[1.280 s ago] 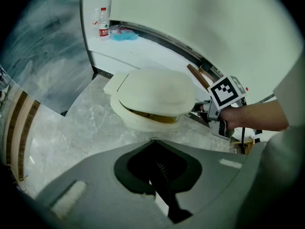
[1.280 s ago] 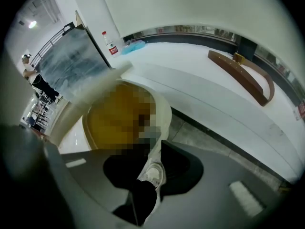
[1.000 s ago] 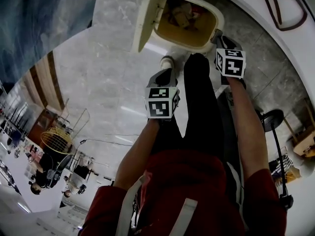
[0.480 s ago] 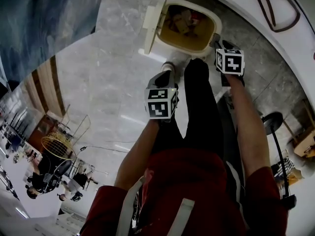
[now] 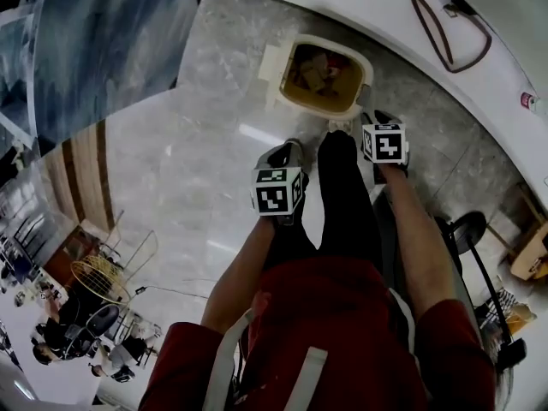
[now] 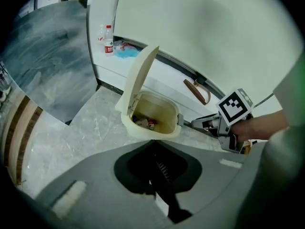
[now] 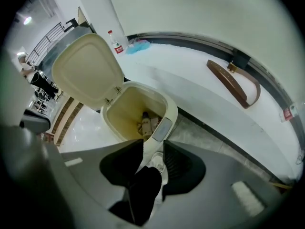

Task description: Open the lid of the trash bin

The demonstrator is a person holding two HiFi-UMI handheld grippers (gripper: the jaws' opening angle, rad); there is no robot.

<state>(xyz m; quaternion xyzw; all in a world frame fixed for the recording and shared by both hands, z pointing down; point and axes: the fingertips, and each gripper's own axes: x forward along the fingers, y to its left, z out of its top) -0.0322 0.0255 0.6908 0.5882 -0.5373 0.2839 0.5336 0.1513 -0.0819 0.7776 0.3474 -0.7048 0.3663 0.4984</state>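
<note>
Trash bin lid (image 7: 88, 70): standing raised off the bin's left rim, leaving the rubbish inside showing.
Trash bin (image 7: 170, 109): sitting on the floor at the far end of the scene, just beside the white ledge.
Risk: the lid is probably dropping shut again if the shoe (image 7: 156, 162) at the bin's near side is easing off; it seems to be pressing a pedal.
Position: the bin is lying beyond both grippers, touching neither.
Right gripper (image 7: 153, 147): the nearer one to the bin, jaws standing slightly apart, gripping nothing.
Left gripper (image 6: 152, 144): jaws meeting, holding nothing.
</note>
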